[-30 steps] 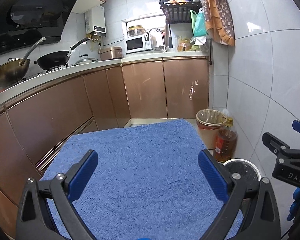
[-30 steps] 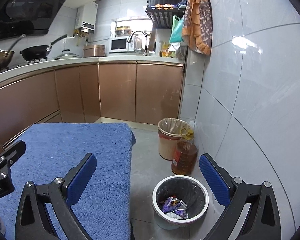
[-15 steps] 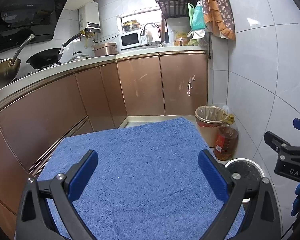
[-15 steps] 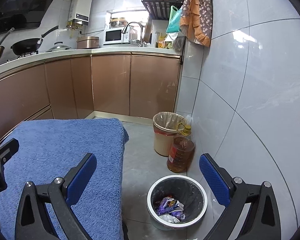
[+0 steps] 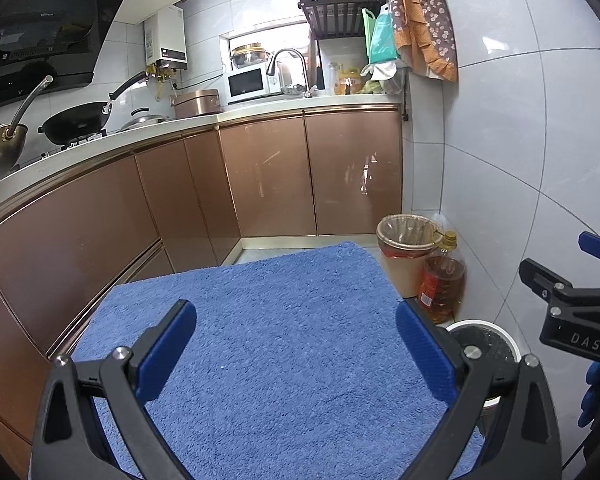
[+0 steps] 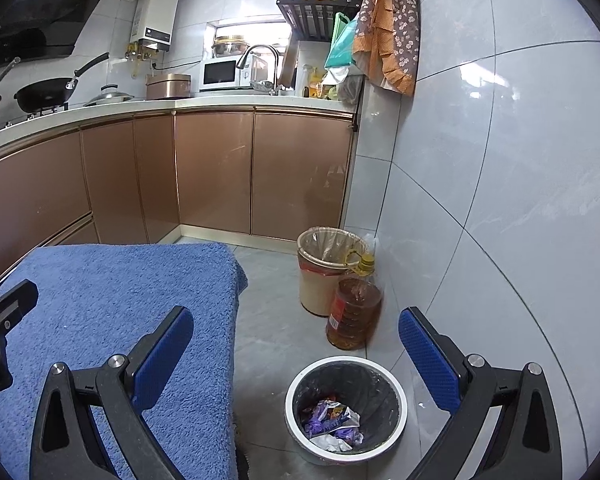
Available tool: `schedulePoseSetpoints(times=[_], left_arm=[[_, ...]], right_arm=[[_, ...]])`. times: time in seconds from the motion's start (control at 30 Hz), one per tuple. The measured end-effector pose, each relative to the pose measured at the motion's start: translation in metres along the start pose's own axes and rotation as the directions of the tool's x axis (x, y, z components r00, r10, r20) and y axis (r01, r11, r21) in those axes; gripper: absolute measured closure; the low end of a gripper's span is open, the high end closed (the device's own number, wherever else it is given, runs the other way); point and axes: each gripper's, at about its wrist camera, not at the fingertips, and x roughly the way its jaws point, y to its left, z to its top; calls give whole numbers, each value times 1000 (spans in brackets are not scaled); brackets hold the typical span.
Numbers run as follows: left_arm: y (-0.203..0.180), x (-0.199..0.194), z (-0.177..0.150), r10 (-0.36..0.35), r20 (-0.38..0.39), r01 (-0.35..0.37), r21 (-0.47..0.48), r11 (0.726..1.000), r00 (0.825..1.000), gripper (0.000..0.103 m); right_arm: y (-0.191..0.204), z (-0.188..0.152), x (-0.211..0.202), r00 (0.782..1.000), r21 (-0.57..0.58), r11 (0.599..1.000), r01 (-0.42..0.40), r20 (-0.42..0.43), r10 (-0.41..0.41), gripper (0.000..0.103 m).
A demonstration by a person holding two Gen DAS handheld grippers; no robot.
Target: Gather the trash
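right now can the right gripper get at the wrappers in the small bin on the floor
Probably yes. The right gripper is open and empty, and the small bin sits uncovered just below it, wrappers exposed at the bottom. The oil bottle stands behind, not in the path.

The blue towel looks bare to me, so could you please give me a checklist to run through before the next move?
1. Left tongs empty and open: ok.
2. Right tongs empty and open: ok.
3. No trash on the blue towel: ok for the part in view.
4. Wrappers inside the small bin: ok.
5. Oil bottle upright, clear of the small bin: ok.
6. Trash in the lined bin: cannot tell.
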Motion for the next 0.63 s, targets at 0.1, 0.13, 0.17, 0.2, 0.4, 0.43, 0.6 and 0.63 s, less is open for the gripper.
schedulePoseSetpoints(times=[0.1,0.13,0.17,0.2,0.4,0.43,0.6,0.63], left_arm=[[1,-1,0,-10,-5,10,3,1000,1000,2],[0,-1,1,-11,-6,11,3,1000,1000,2],[0,-2,1,-10,-5,11,3,1000,1000,2],[0,-1,1,-10,-3,10,3,1000,1000,2],[0,-3,2,-19,-5,18,-5,1000,1000,2],[0,-4,1,-18,-4,18,-7,1000,1000,2],[2,-5,2,-17,-5,17,-17,1000,1000,2],[2,-5,2,-18,-5,18,-19,1000,1000,2]], right_arm=[[1,2,0,1000,-7,1000,-4,0,4,0],[2,2,1,1000,-9,1000,-5,0,5,0],[3,2,0,1000,-11,1000,-6,1,6,0],[4,2,-1,1000,-13,1000,-7,2,7,0],[4,5,-2,1000,-19,1000,-7,6,7,0],[4,4,-2,1000,-19,1000,-7,6,7,0],[6,5,-4,1000,-21,1000,-4,11,4,0],[6,5,-5,1000,-22,1000,-4,11,5,0]])
